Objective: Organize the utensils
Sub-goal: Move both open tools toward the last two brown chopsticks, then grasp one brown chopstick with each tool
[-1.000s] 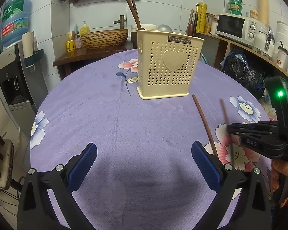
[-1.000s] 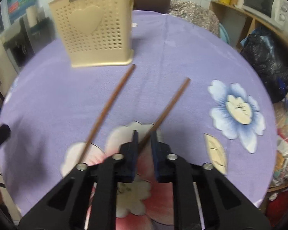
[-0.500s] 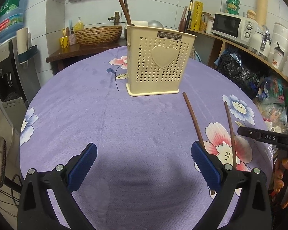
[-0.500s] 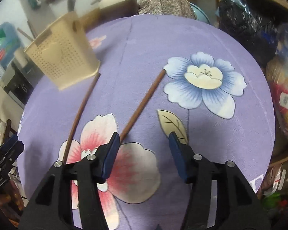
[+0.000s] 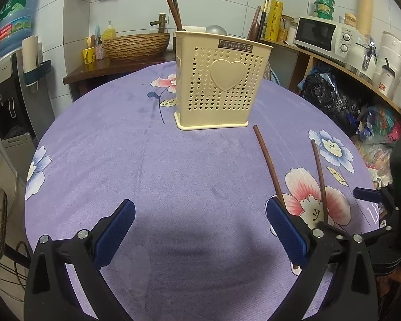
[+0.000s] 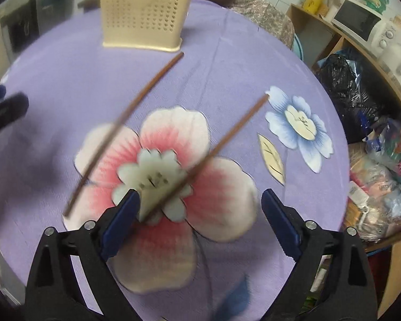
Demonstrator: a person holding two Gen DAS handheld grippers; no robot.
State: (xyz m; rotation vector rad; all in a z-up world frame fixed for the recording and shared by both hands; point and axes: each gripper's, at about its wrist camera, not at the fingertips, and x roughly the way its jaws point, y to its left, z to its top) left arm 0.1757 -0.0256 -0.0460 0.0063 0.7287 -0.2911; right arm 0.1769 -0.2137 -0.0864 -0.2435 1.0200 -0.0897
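Note:
A cream perforated utensil holder (image 5: 219,80) with a heart stands on the purple floral tablecloth (image 5: 147,160); two brown chopsticks and other utensils stick out of its top. It also shows in the right wrist view (image 6: 144,10). Two loose brown chopsticks lie on the cloth: one nearer the holder (image 5: 268,163) (image 6: 136,109), one further right (image 5: 319,182) (image 6: 227,139). My left gripper (image 5: 197,230) is open and empty, low over the cloth. My right gripper (image 6: 200,216) is open and empty; the right chopstick's near end lies by its left finger (image 6: 120,219).
The round table's edge drops off to the right, where bags (image 5: 331,99) and a shelf with a microwave (image 5: 320,34) stand. A wooden side table with a woven basket (image 5: 136,45) stands behind. A water dispenser (image 5: 8,85) stands at the left.
My right gripper was shut on the right chopstick one second ago; it has opened wide and the chopstick lies on the cloth. My left gripper has stayed open.

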